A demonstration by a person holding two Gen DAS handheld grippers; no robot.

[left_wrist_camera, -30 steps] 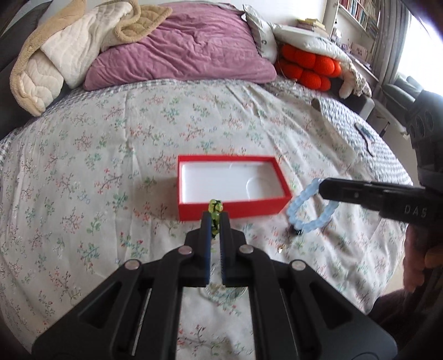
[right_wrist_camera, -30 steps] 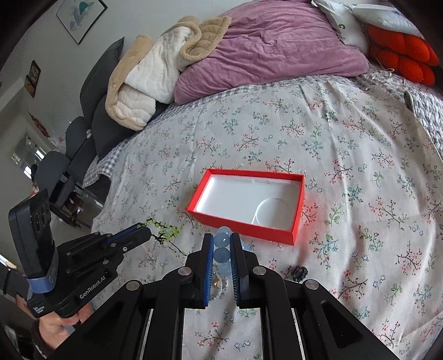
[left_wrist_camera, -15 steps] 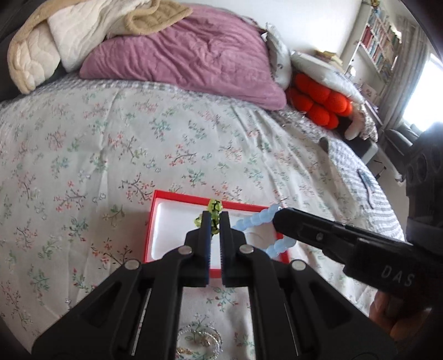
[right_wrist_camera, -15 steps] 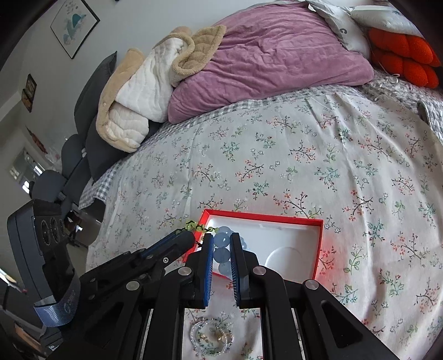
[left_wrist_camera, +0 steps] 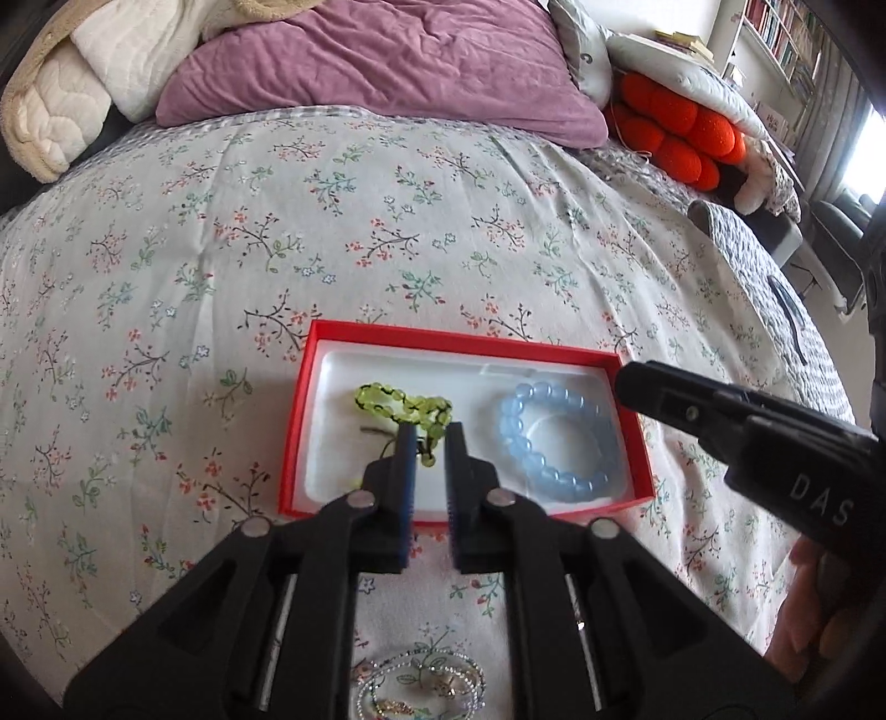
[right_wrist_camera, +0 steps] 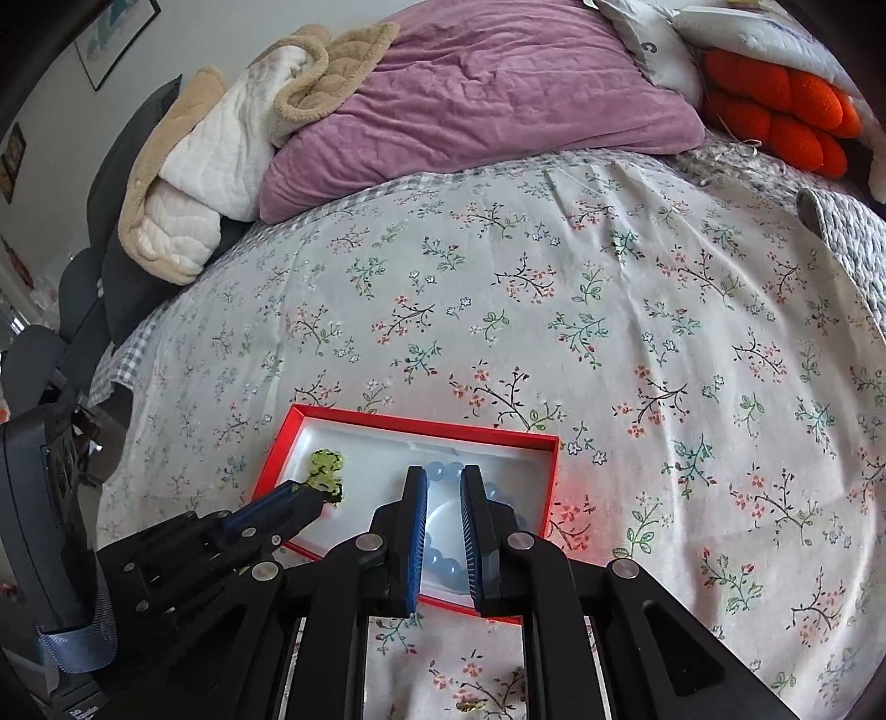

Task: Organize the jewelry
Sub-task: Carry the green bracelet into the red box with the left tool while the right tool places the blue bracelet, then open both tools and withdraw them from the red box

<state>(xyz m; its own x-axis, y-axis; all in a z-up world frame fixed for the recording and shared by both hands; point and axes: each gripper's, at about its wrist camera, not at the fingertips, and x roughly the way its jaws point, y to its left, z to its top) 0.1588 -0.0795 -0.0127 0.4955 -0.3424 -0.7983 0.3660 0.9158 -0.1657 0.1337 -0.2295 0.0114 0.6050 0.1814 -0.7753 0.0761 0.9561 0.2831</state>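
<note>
We have the green beads (left_wrist_camera: 404, 403) and blue bracelet (left_wrist_camera: 559, 432) lying in the red box (left_wrist_camera: 465, 343); our left gripper (left_wrist_camera: 425, 443) is opening, our right gripper (right_wrist_camera: 444, 487) sits loose, and shiny pieces (left_wrist_camera: 421, 684) wait on the bed

"DAS" stands on the right hand-held gripper (left_wrist_camera: 653, 387); "G" on a pillow (right_wrist_camera: 659, 50).

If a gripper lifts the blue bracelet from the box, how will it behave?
The blue bracelet, lying flat in the red box, would probably sag into a drooping loop, since it is strung beads. The beads look smooth and round, so pads may slip. It seems light.
</note>
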